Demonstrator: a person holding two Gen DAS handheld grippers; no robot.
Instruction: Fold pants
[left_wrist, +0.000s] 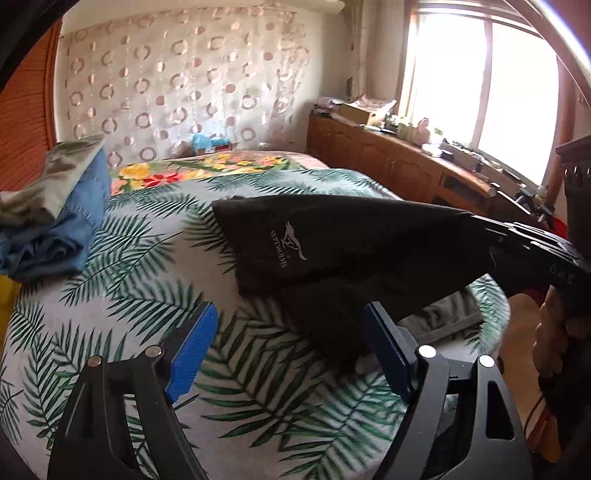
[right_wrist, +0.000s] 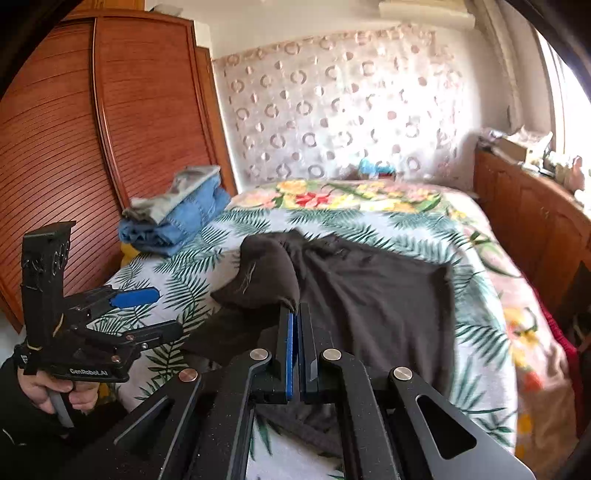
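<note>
Pinching a soft corner of the black pants (right_wrist: 369, 295), my right gripper (right_wrist: 295, 314) lifts it off the leaf-printed bed cover (right_wrist: 472, 332); my left gripper (left_wrist: 288, 332) gapes wide, empty.

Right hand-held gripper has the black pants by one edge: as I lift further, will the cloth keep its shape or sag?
Likely sag: the black pants already drape from the right hand-held gripper in a soft curl. They look light, since one pinched edge lifts a whole flap. The rest would probably drag across the bedspread rather than slide freely.
</note>
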